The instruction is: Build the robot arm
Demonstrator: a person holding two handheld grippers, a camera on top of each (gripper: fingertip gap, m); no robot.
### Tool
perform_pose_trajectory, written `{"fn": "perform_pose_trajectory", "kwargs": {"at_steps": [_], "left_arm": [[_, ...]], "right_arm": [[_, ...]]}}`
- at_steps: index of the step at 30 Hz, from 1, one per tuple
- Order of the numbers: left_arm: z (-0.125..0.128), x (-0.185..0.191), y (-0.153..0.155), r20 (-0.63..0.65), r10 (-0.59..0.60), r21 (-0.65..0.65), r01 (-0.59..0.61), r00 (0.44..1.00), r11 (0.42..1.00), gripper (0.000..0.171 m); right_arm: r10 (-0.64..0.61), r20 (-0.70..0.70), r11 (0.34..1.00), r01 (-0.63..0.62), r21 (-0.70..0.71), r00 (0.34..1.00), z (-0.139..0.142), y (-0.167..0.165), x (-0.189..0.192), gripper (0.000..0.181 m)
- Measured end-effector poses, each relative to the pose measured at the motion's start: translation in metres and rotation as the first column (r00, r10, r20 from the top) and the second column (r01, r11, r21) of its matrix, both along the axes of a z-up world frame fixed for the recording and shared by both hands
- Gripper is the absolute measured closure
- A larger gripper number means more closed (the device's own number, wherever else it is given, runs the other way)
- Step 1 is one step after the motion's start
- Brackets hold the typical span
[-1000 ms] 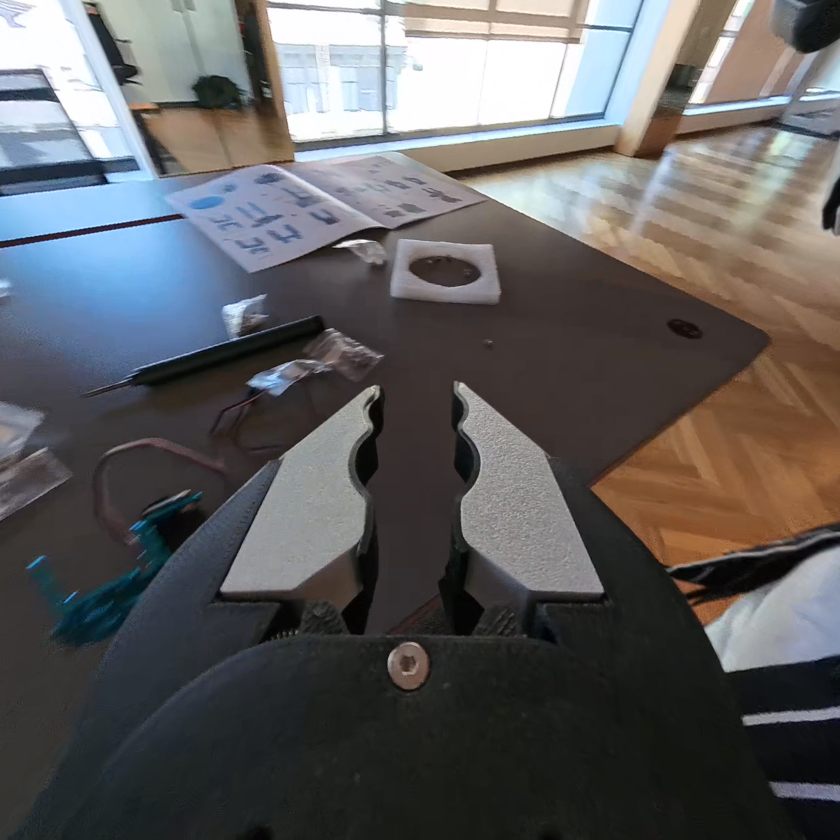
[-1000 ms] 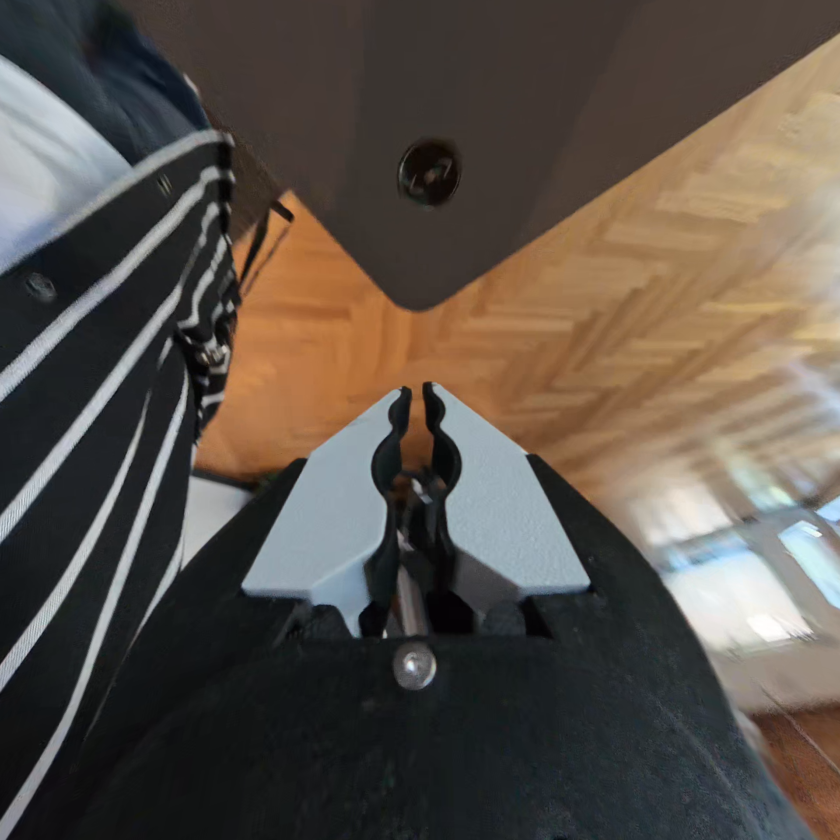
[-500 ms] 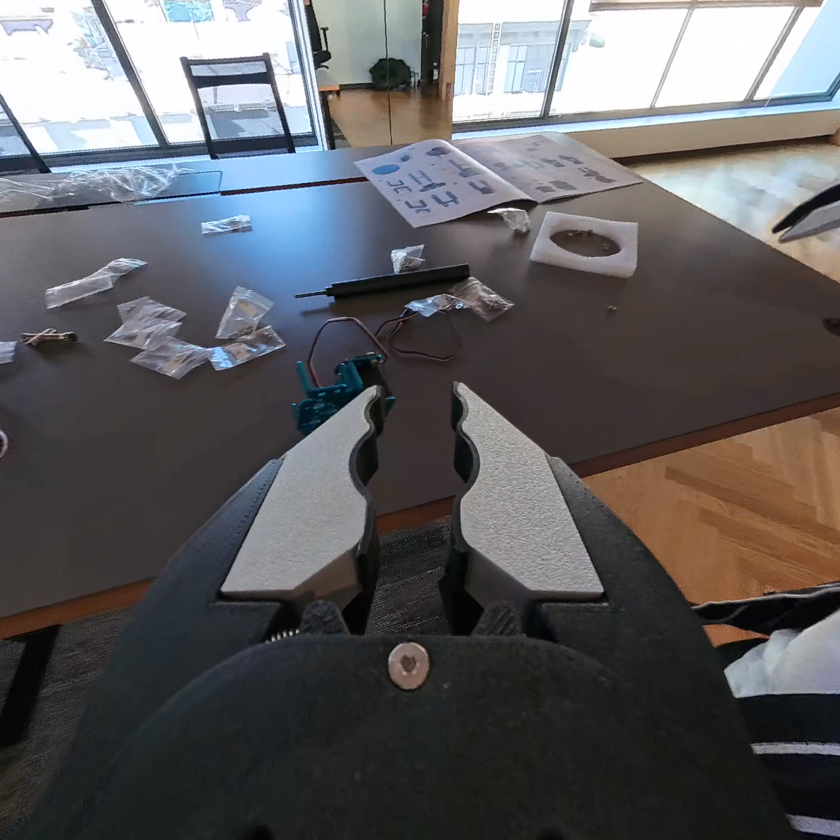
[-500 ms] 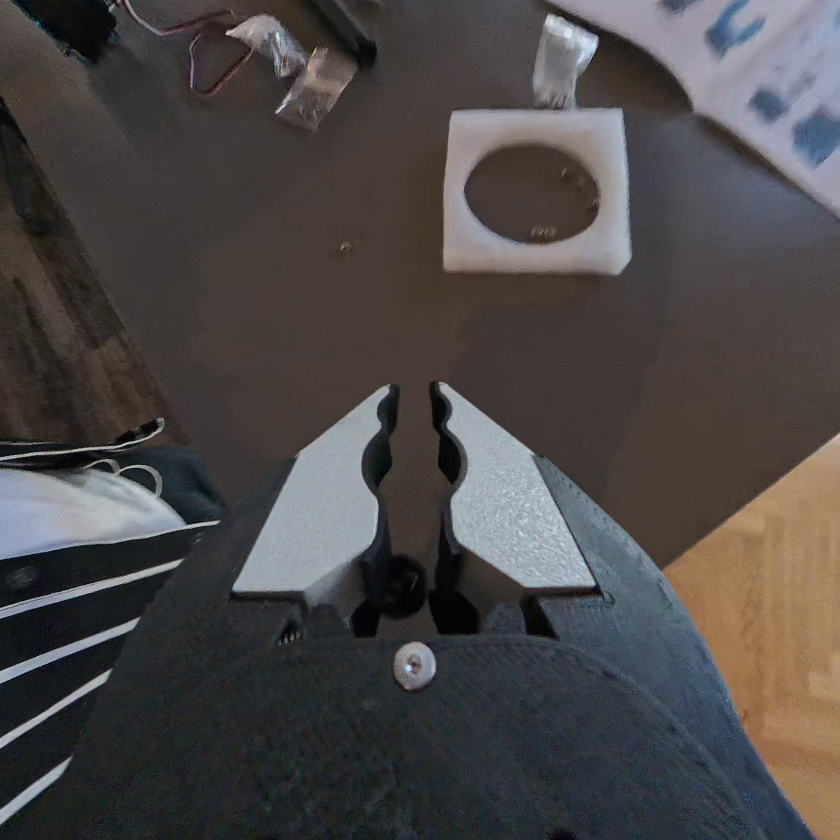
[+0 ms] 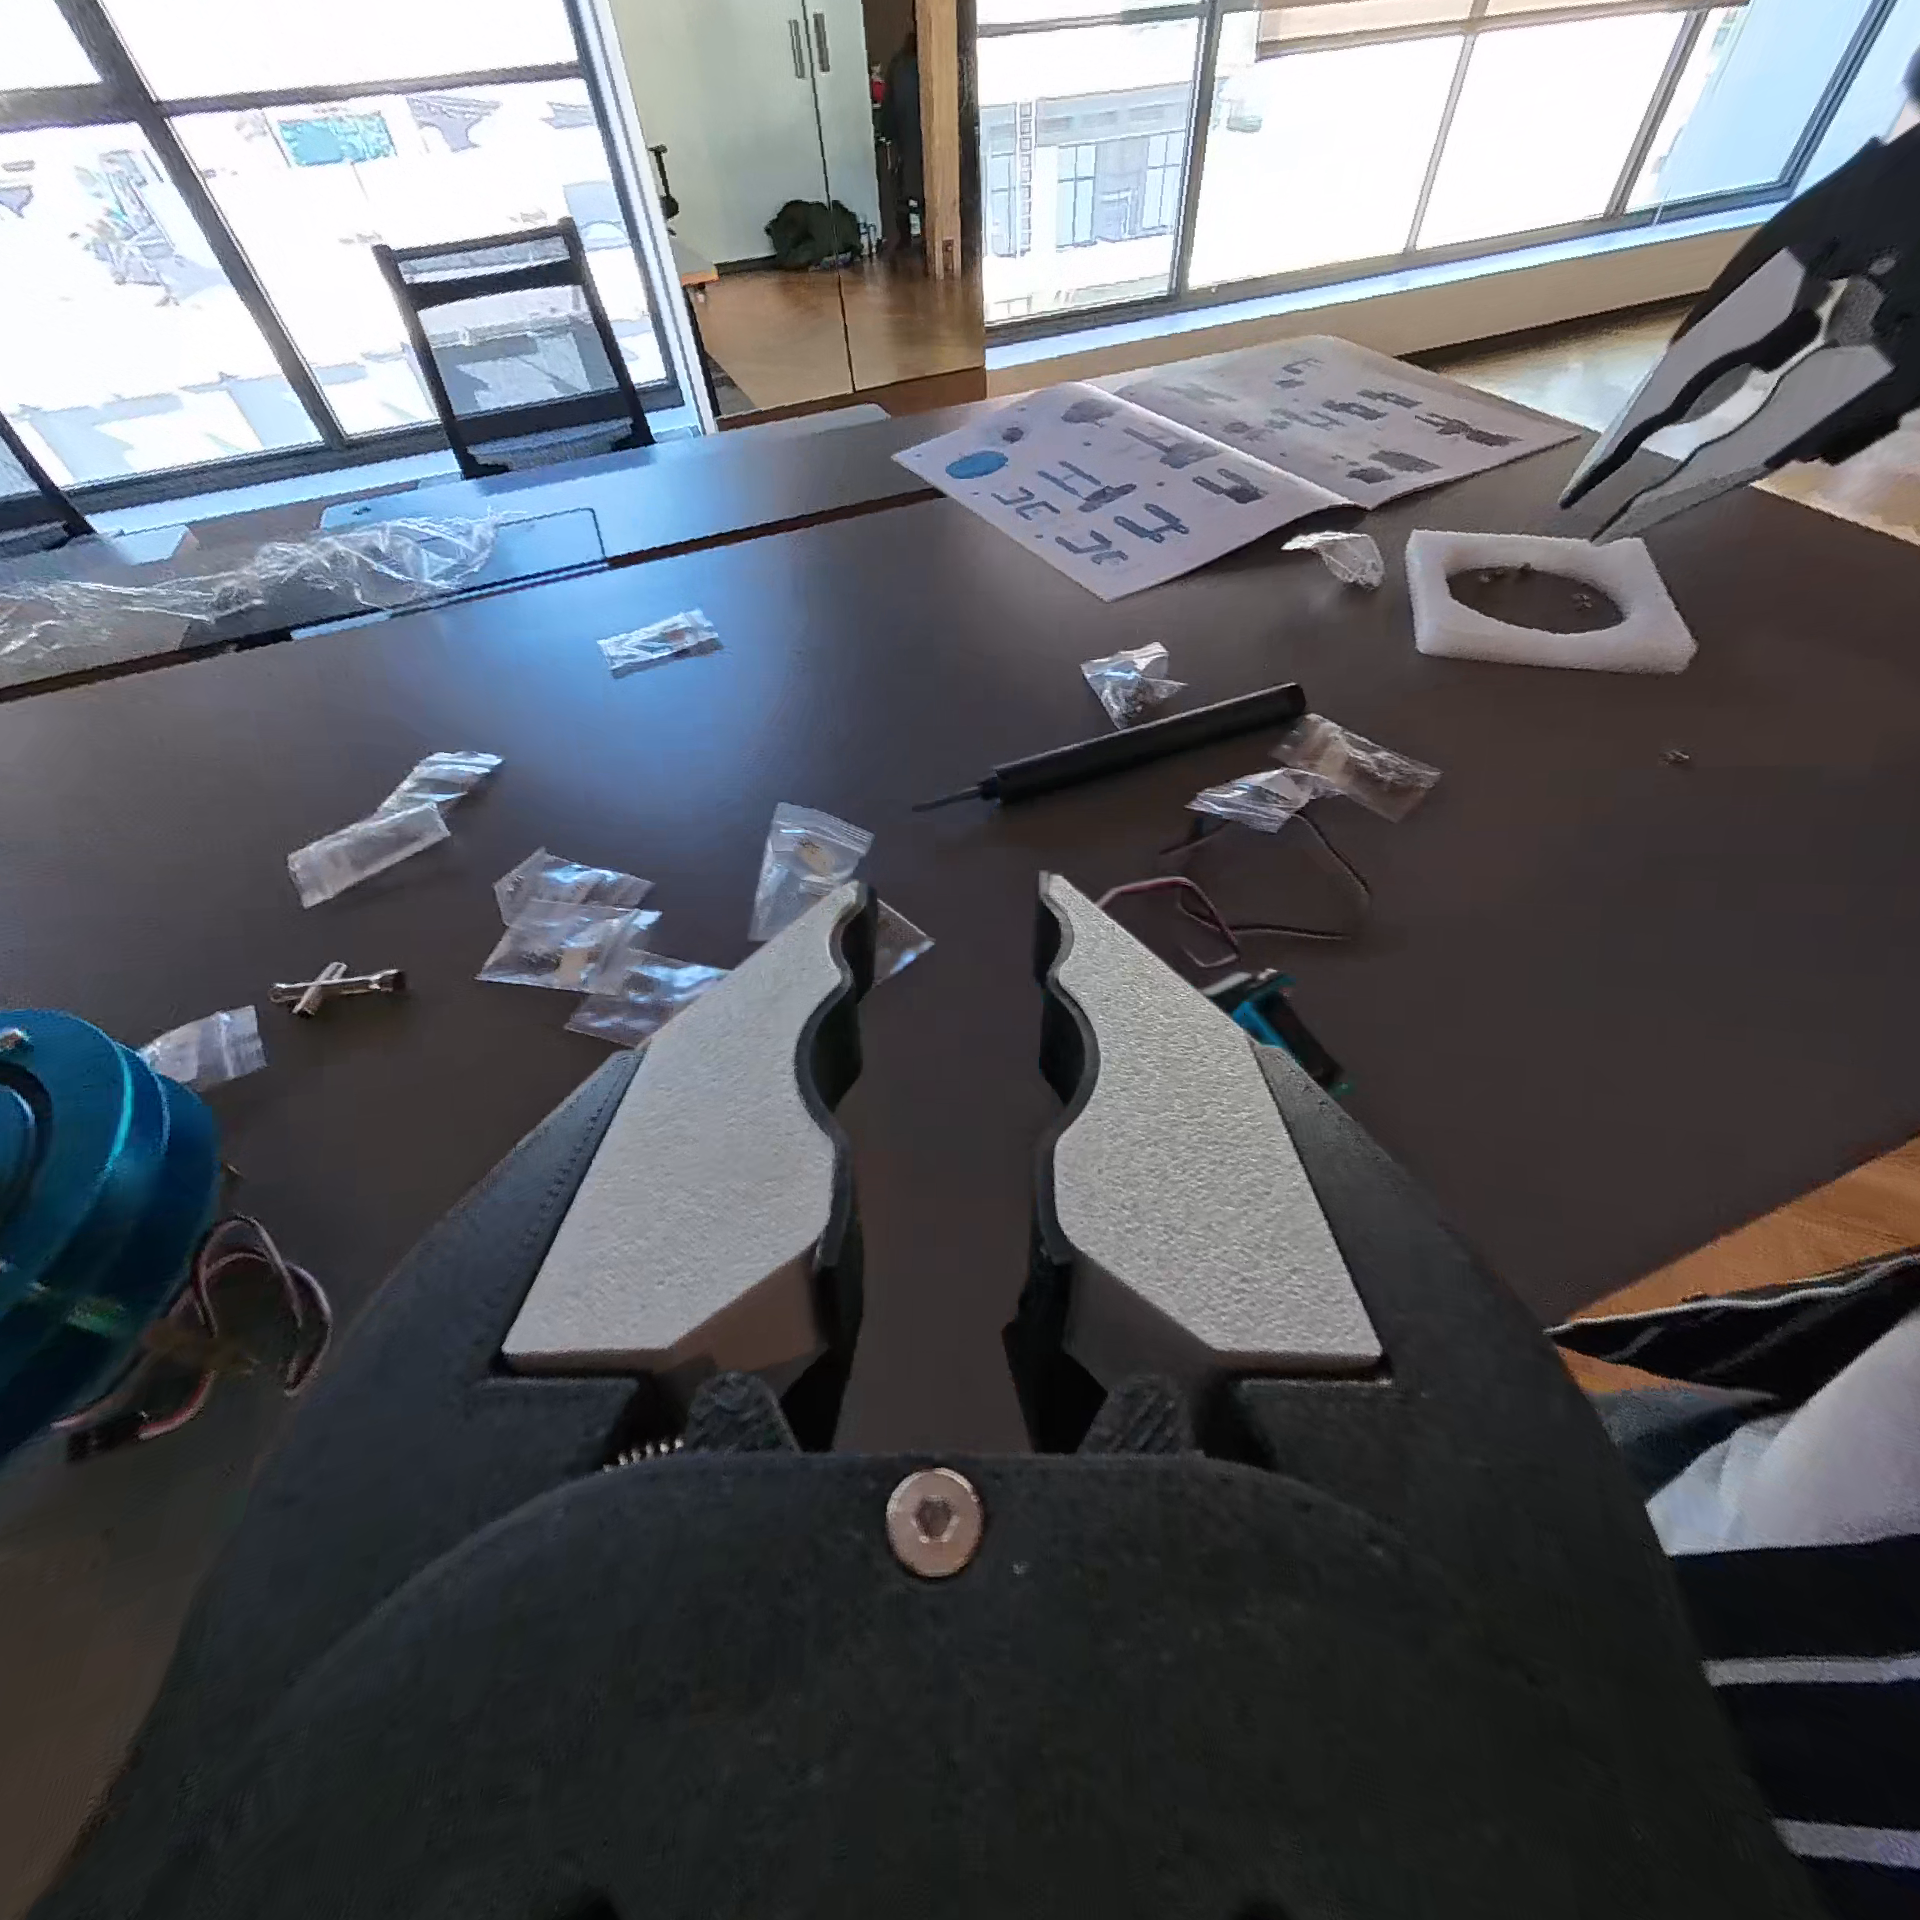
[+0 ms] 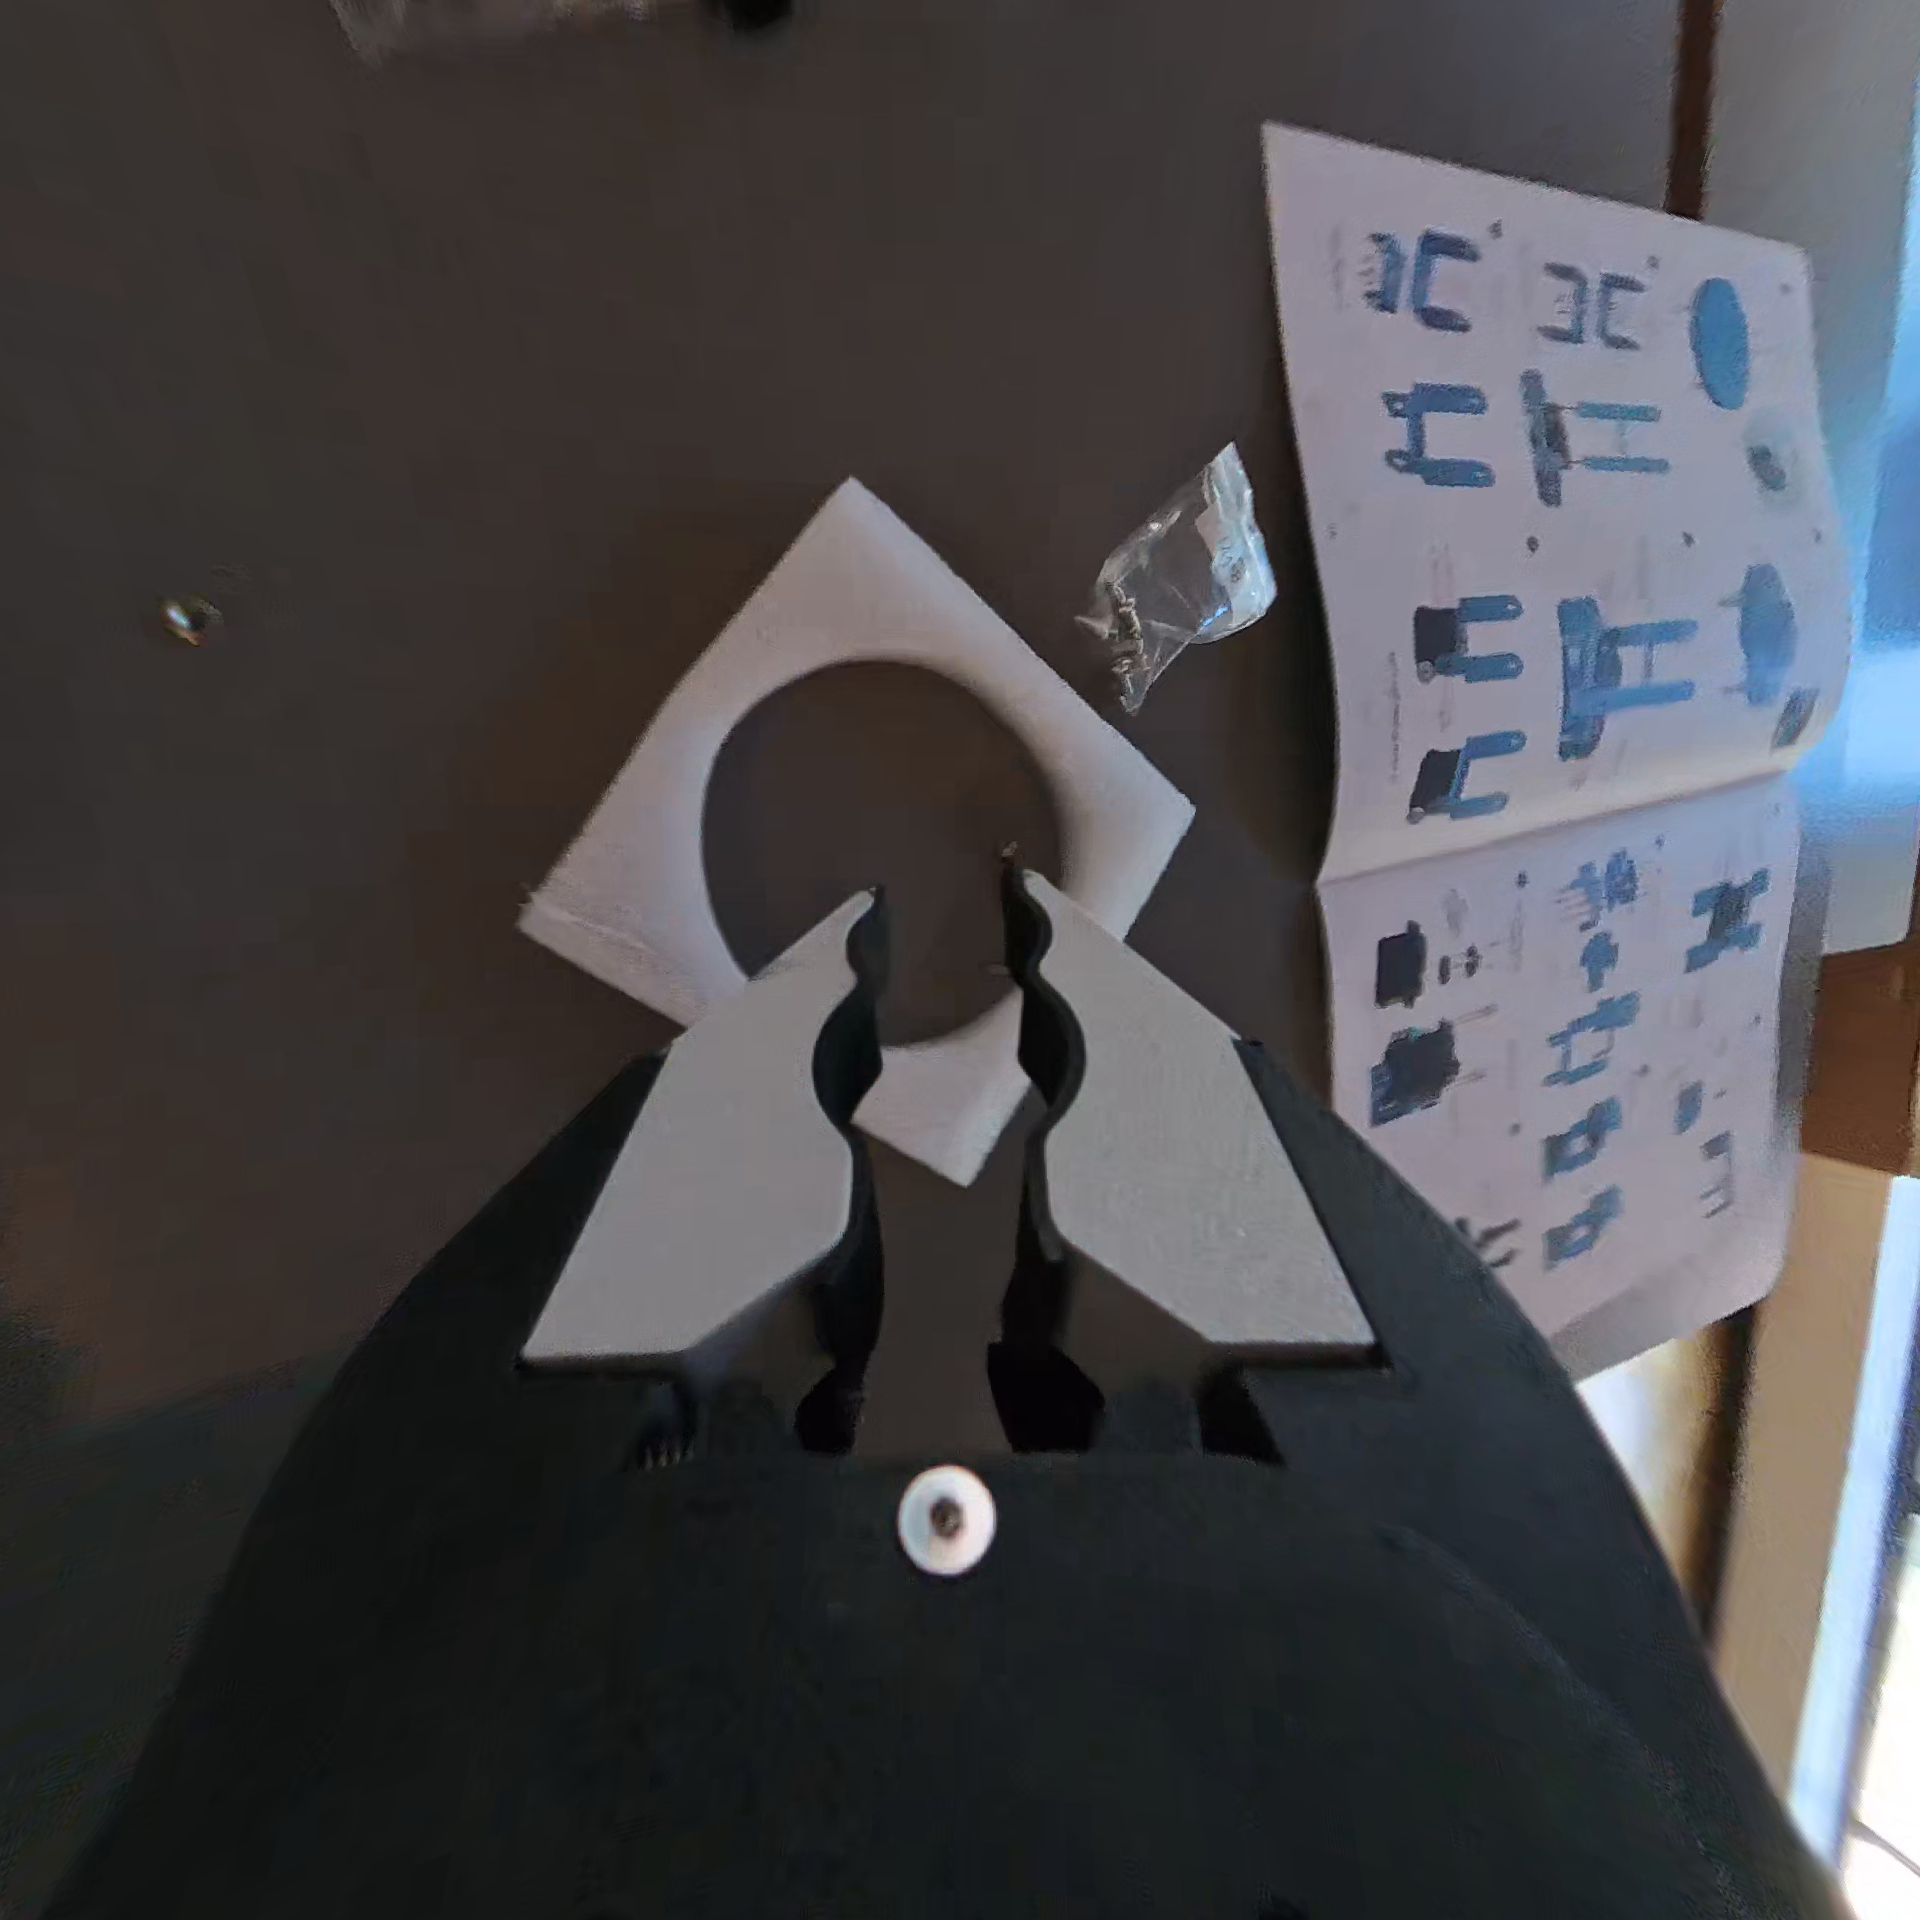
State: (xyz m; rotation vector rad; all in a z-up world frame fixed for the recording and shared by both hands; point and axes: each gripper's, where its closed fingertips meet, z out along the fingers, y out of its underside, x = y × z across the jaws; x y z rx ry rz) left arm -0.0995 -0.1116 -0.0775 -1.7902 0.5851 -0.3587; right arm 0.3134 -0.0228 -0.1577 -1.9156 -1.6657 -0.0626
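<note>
Right tongs swung over foam square — both tongs parted, empty; left tongs above bags.

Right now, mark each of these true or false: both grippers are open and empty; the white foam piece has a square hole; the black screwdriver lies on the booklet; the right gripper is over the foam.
1. Both grippers are open and empty. True: the left gripper and right gripper hold nothing.
2. The white foam piece has a square hole. False: the hole is round.
3. The black screwdriver lies on the booklet. False: it lies on the dark table.
4. The right gripper is over the foam. True.
</note>
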Motion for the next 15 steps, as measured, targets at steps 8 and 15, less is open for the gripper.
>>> {"fn": "perform_pose_trajectory", "kwargs": {"at_steps": [8, 15], "left_arm": [[-0.017, -0.016, 0.01, -0.066, 0.009, -0.06, -0.013, 0.998, 0.998, 0.14], [-0.029, -0.007, -0.011, -0.008, 0.126, -0.118, -0.126, 0.992, 0.985, 0.141]], "right_arm": [[0.155, 0.326, 0.987, -0.132, -0.092, 0.933, -0.017, 0.026, 0.015, 0.163], [0.169, 0.194, 0.955, -0.112, -0.274, 0.966, -0.013, 0.027, 0.017, 0.176]]}}
